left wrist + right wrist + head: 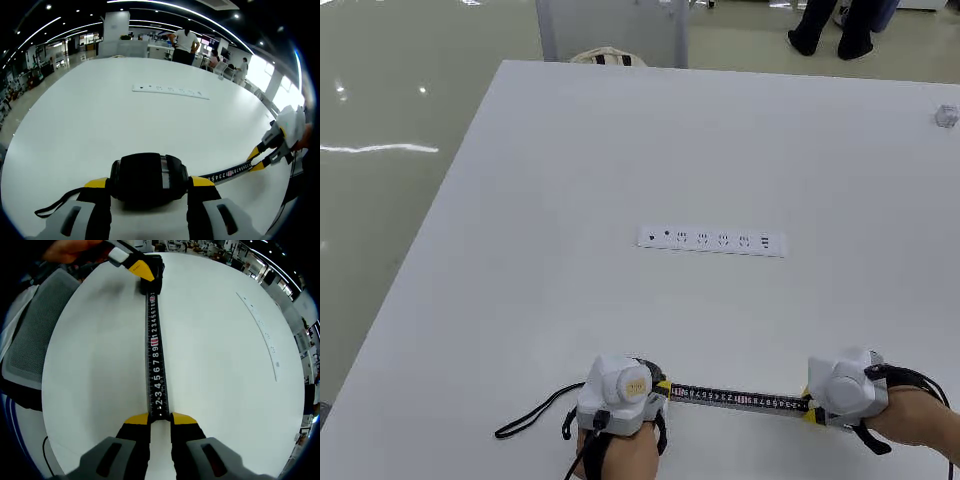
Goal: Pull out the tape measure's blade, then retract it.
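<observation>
The black tape measure case (148, 176) sits on the white table, clamped between the yellow-tipped jaws of my left gripper (150, 182). In the head view that left gripper (655, 392) is at the near edge, left of centre. The blade (738, 399) runs out to the right, black with white numbers. My right gripper (160, 416) is shut on the blade's end (159, 410), and the blade (154, 345) stretches away to the case (151, 274). The right gripper (807, 405) is at the lower right of the head view. A black wrist strap (532, 415) trails left from the case.
A white power strip (712, 241) lies flat near the table's middle. A small clear object (946, 116) sits at the far right edge. The table's left edge (410, 270) drops to a glossy floor. People stand beyond the far end.
</observation>
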